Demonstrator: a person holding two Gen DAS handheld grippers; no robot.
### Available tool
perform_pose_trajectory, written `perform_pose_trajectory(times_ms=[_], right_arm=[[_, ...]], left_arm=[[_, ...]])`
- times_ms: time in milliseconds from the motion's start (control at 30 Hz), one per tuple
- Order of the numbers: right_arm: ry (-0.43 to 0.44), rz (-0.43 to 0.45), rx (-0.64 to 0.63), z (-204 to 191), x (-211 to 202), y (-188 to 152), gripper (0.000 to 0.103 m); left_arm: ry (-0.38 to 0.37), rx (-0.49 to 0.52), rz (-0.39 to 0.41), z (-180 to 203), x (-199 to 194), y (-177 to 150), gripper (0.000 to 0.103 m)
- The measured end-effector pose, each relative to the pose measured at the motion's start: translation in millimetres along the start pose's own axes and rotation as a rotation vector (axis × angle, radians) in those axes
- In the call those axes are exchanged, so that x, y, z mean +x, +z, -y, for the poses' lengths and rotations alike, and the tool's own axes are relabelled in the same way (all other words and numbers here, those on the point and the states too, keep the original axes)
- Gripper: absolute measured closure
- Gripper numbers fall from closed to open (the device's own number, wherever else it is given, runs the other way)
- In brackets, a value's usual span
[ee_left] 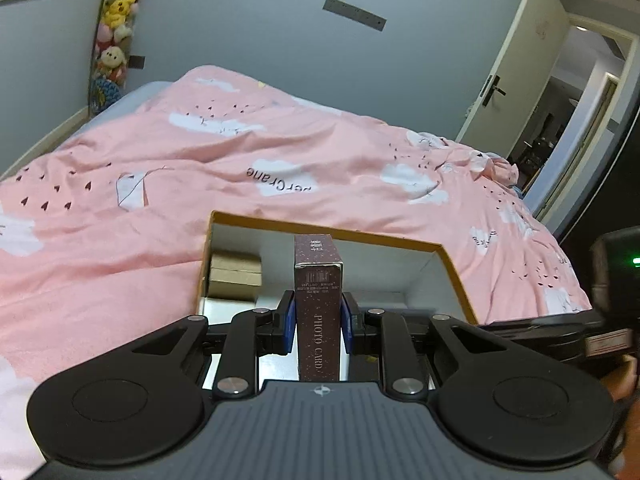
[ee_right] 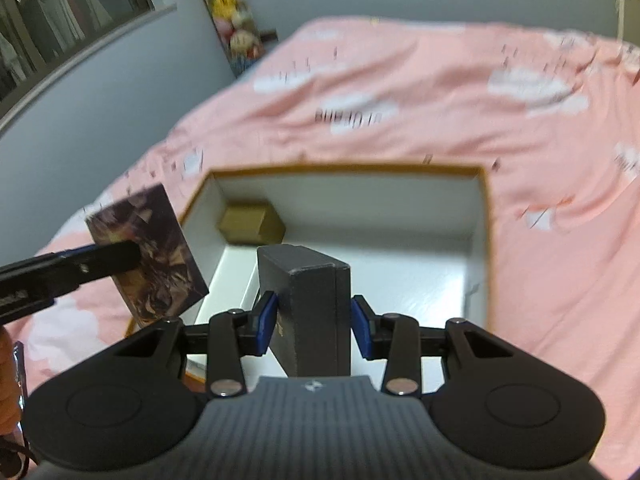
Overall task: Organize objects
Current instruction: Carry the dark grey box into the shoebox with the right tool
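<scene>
Nearest in the left wrist view, the left gripper (ee_left: 319, 322) clamps a slim maroon box (ee_left: 318, 308) lettered "PHOTO CARD" between its blue pads (ee_left: 289, 320), jaws narrow on its sides. The box's near end is hidden behind the gripper body. In the right wrist view the same box appears at the left, blurred, its patterned face hard to read.

The right gripper (ee_right: 316, 318) holds a dark grey box (ee_right: 316, 300) upright between its pads, jaws moderately apart on its faces; its base is cut off by the gripper body.

Just beyond both grippers sits an open tray (ee_right: 486, 240) with white inner walls and a brown rim, resting on the pink quilt (ee_left: 120, 240). A small tan carton (ee_right: 252, 224) lies in its far left corner. The tray's near edge is covered by the grippers.

Farther off, the quilt is motion-blurred in the right view. Plush toys (ee_left: 116, 12) hang by the far wall, and a door (ee_left: 516, 80) stands open at the right.
</scene>
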State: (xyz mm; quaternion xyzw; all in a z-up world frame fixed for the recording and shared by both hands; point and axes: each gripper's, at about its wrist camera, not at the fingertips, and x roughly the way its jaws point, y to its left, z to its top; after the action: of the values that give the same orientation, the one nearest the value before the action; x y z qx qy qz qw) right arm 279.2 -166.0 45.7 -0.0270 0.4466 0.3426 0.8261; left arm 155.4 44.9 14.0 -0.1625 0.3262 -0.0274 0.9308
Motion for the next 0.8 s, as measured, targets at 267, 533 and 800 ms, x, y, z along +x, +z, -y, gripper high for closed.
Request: perform_pose_trajectory(times_ms=[267,533,800], right_arm=[[0.088,-0.197,0.062,-5,71,3,0.061],[0.112,-0.307,0.054,-14,109,4,0.061],[0.078,-0.355,0.049,-16,120,7,0.061]], left_arm=[[-0.013,-0.029,-0.012,-20,13,2,0.078],[-0.034,-0.058,-0.042,-33,23,2,0.078],[-0.04,-0.081,-0.059,-39,29,1,0.078]])
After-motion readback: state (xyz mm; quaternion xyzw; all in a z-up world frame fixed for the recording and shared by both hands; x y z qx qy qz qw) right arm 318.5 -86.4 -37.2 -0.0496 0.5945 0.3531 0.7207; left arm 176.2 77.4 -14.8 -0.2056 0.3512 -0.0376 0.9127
